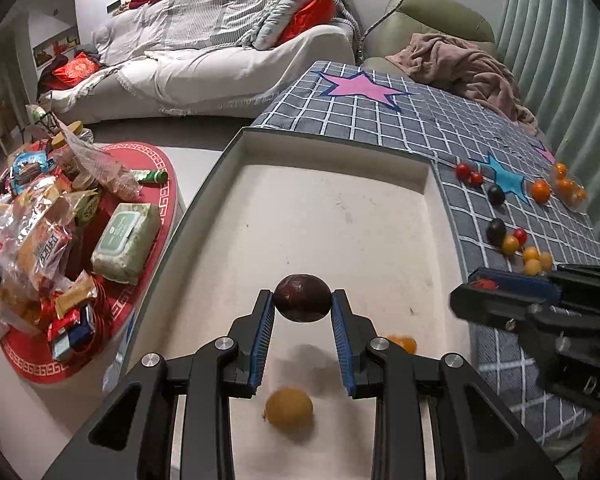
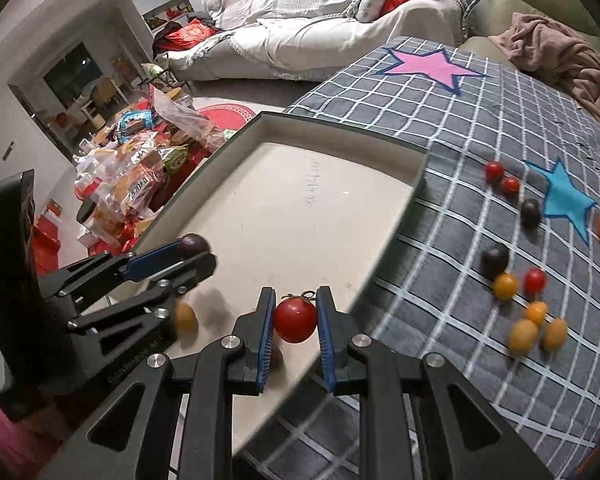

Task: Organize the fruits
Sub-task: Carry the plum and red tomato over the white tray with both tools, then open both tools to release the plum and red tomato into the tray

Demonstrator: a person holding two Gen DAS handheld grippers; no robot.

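Checked cloth (image 1: 380,120) under shallow white tray (image 1: 332,216)

The left gripper (image 1: 303,305) points steeply down over the near part of the tray (image 1: 336,136). Its two blue pads squeeze a dark purple fruit (image 1: 302,298) and hold it up off the tray floor. The right gripper (image 2: 296,318) also tilts steeply down, above the tray's right edge. Its pads pinch a red tomato (image 2: 295,319). The two grippers sit side by side, close together.
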